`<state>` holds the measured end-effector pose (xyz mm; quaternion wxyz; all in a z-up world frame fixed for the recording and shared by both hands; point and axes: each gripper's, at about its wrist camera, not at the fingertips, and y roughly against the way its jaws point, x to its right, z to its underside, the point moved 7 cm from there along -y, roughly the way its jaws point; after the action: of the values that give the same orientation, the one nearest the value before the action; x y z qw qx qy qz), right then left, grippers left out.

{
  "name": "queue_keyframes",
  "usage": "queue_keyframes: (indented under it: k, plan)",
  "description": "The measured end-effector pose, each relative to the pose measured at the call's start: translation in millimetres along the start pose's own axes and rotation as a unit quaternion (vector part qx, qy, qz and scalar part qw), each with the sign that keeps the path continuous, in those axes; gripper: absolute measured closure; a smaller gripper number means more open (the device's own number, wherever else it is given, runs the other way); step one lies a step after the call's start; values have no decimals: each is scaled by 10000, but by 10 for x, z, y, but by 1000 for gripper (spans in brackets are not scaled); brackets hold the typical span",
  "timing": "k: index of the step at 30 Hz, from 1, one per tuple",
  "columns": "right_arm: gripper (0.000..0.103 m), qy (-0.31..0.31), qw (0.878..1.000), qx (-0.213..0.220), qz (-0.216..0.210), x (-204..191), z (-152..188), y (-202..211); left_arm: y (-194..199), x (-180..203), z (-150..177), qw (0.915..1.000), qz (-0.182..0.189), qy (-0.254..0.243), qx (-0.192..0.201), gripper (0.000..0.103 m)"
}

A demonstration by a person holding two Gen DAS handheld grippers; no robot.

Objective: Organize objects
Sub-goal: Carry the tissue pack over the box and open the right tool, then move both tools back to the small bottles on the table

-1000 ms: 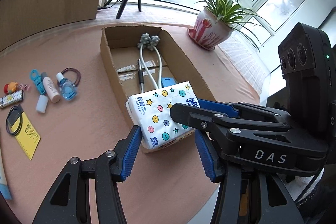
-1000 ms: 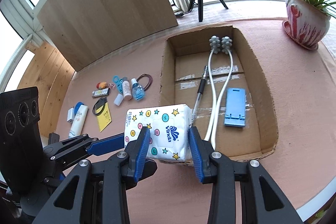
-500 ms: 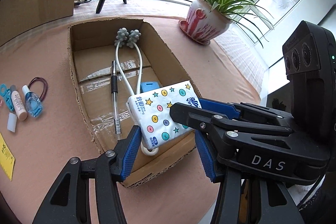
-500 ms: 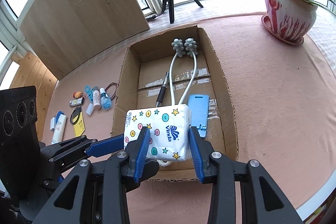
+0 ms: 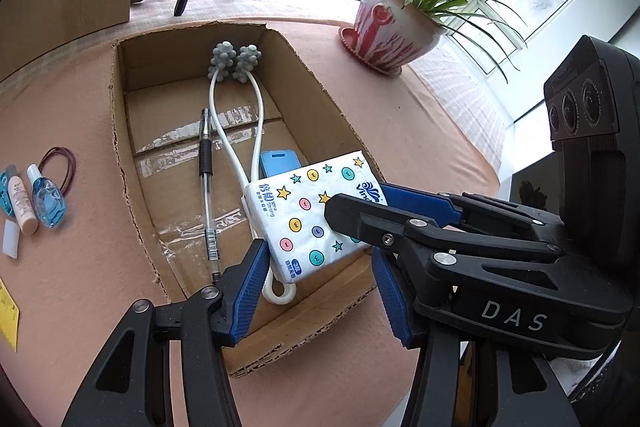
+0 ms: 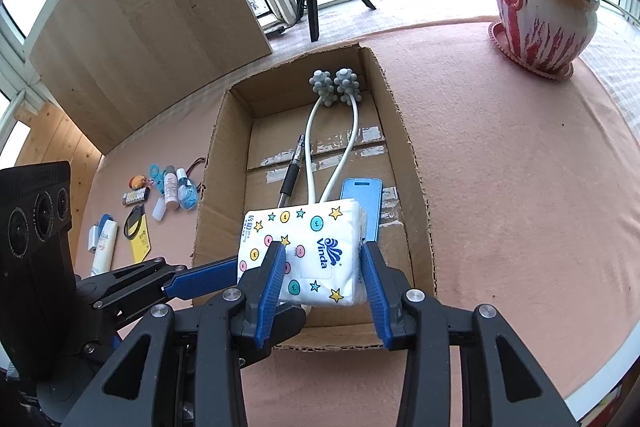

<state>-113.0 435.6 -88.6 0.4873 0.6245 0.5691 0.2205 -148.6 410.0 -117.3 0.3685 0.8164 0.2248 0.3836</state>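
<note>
Above the cardboard box (image 6: 416, 187), right gripper (image 6: 322, 267) (clamping tissue pack (image 6: 308, 251)).

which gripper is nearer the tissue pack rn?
Right. The right gripper is shut on the tissue pack, one finger on each side, above the cardboard box. The left gripper is open just beside the pack, not gripping it.

The brown cardboard box (image 6: 416, 195) looks rough and matt, with shiny clear tape strips (image 5: 224, 221) on its floor. The white star-printed tissue pack (image 6: 316, 259) has smooth, glossy plastic wrap. The pink tablecloth (image 6: 520, 207) is soft, dull cloth — the red-and-white flowerpot (image 6: 540, 27) shines.
</note>
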Motion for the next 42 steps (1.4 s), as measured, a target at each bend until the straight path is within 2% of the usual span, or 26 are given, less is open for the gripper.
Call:
queue_keyframes:
  k: [2, 12, 19, 29, 35, 42]
  plan:
    - [61, -30, 10000, 9, 2, 12, -4, -6, 9, 0, -1, 10000, -4, 13, 6, 43]
    - [60, -109, 9999, 104, 24, -5, -38, 35, 235, -50, 2, 9998, 11, 5, 178, 43]
    - [60, 21, 9999, 164, -13, -192, -70, 20, 496, -274, 53, 9993, -153, 114, 310, 43]
    - [60, 370, 9989, 164, -215, -686, -148, -97, 937, -1017, 232, 9950, -645, 599, 465, 43]
    - [60, 784, 9961, 142, -381, -1143, -240, -241, 1072, -1669, 312, 9871, -1209, 922, 498, 44]
    - [60, 1039, 9923, -290, -612, -1589, -432, -668, 971, -2173, 233, 9820, -1462, 1132, 390, 44]
